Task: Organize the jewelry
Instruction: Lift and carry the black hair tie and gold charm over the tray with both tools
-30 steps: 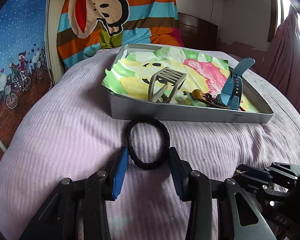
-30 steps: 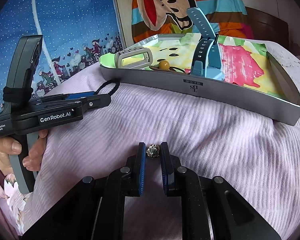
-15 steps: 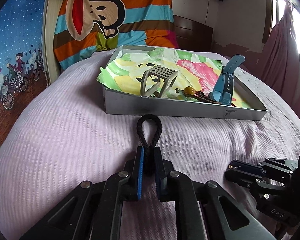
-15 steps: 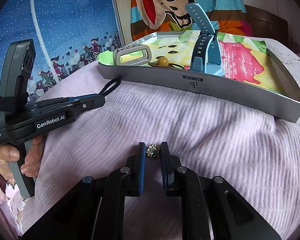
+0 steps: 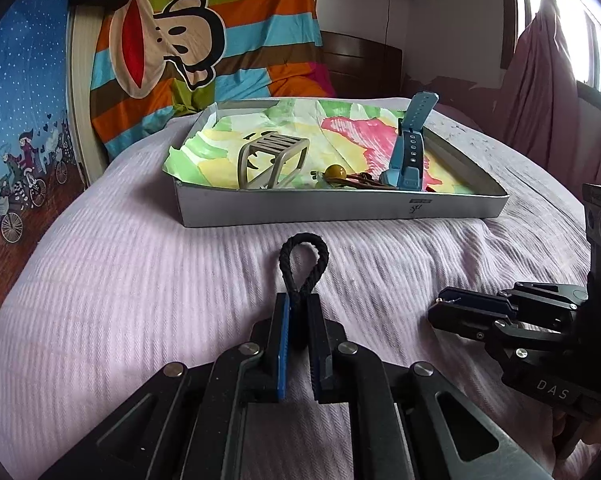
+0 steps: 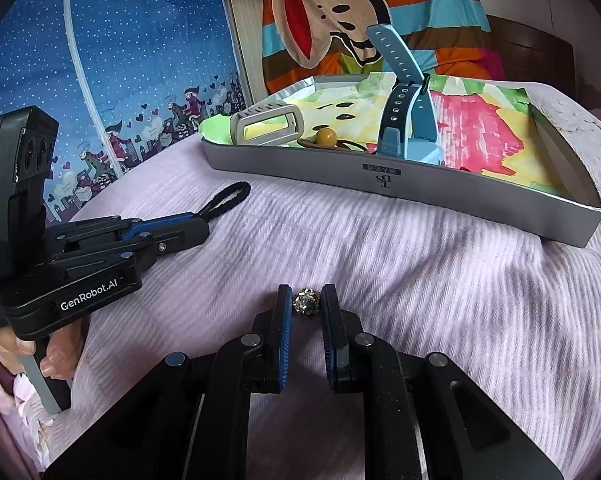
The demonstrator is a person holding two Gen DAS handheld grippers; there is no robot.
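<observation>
A black braided hair tie point(image 5: 303, 266) is pinched flat into a narrow loop by my left gripper point(image 5: 296, 304), which is shut on it above the lilac bedspread. From the right wrist view the same hair tie point(image 6: 227, 198) pokes out past the left gripper point(image 6: 198, 226). My right gripper point(image 6: 306, 298) is shut on a small metallic bead point(image 6: 307, 303) at its fingertips. Ahead stands a grey tray point(image 5: 340, 210) lined with coloured paper, holding a grey clip point(image 5: 272, 160), a blue watch point(image 5: 410, 148) and an amber bead point(image 5: 335, 171) on a dark cord.
The tray point(image 6: 400, 188) rests on the bed beyond both grippers. A striped monkey-print blanket point(image 5: 204, 40) hangs behind it, and a blue patterned wall point(image 6: 120, 60) runs along the left. A hand point(image 6: 40, 356) grips the left gripper's handle. The right gripper point(image 5: 500, 316) shows at the left view's right side.
My left gripper has shut on the hair tie, squeezing the round ring into a narrow loop, and has moved a little toward the tray. The right gripper has kept still with its bead.
</observation>
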